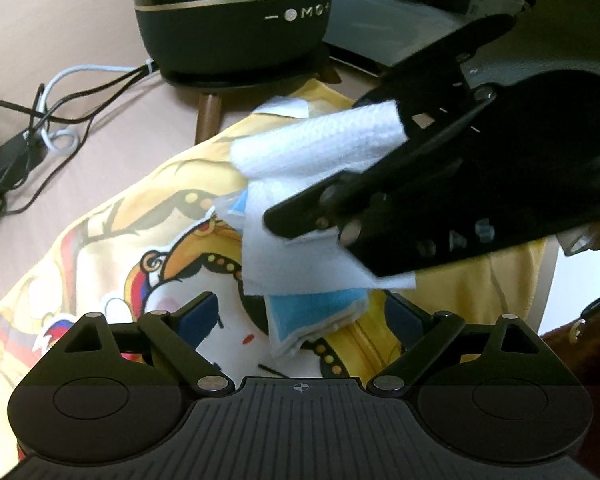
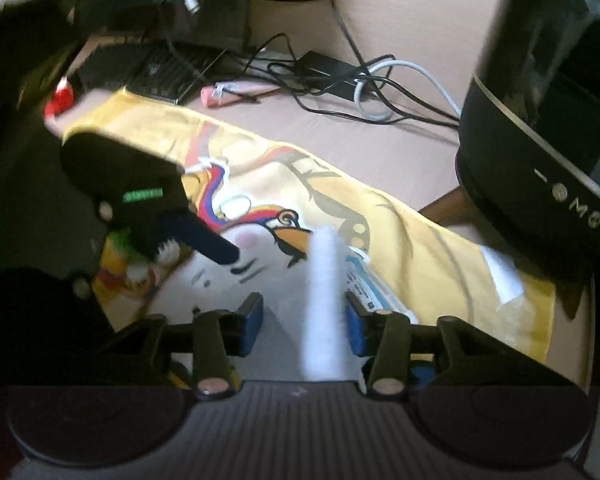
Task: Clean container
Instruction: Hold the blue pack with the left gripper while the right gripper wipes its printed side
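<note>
Left wrist view: right claw [image 1: 324, 184] clutches a white cloth [image 1: 320, 152]; left claw [image 1: 300, 316] gapes wide beneath, empty.

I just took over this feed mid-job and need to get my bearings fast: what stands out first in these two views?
The right claw reaches in from the right of the left wrist view with a white cloth draped through it, hanging above a bright yellow cartoon-print cloth that covers the table. Behind them stands a dark rounded appliance with a gold band. The left claw is open and empty.
</note>
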Tool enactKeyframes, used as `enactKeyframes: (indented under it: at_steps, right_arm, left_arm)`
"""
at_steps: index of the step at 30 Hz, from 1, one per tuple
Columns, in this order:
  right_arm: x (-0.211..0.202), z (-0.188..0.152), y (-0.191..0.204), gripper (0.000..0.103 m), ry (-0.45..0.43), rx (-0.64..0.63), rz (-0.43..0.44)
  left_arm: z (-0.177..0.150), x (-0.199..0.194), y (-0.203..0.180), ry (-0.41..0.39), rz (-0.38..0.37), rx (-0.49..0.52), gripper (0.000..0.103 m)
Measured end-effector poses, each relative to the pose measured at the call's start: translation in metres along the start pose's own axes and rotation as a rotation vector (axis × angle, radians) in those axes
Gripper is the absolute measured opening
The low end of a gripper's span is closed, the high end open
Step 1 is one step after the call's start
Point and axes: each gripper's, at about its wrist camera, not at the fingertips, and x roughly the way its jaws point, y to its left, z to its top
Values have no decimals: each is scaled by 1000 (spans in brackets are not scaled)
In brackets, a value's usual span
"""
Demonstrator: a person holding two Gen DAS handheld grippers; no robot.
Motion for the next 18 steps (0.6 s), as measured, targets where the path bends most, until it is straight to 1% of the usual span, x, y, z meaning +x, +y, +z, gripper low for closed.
enactKeyframes:
  at_steps: [1,3,6,9,13,16,18]
  right_arm:
    - [1,-1,2,40,2,-26,-10]
    - [-1,0,2,6,2,-29,-25]
    - [-7,5,-12,6,-16,43,-22]
    - [-3,4,-38,6,1,145,-9]
    - [2,-13,-68,6,55,275,-65]
    - [5,-28,-85,6,81,390,-21]
    - [8,-35,-90,7,89,439,12]
  left_arm:
    - [0,0,-1,1,0,3,94]
    - [-1,-1,-1,1,2,9,95]
    - [-2,-1,0,10,-2,9,96]
    - [-2,-1,1,11,-1,0,96]
    - [1,-2,1,4,-15,-11,97]
    - [6,7,-1,25,-22,-16,97]
    - [9,14,-2,39,-24,-16,97]
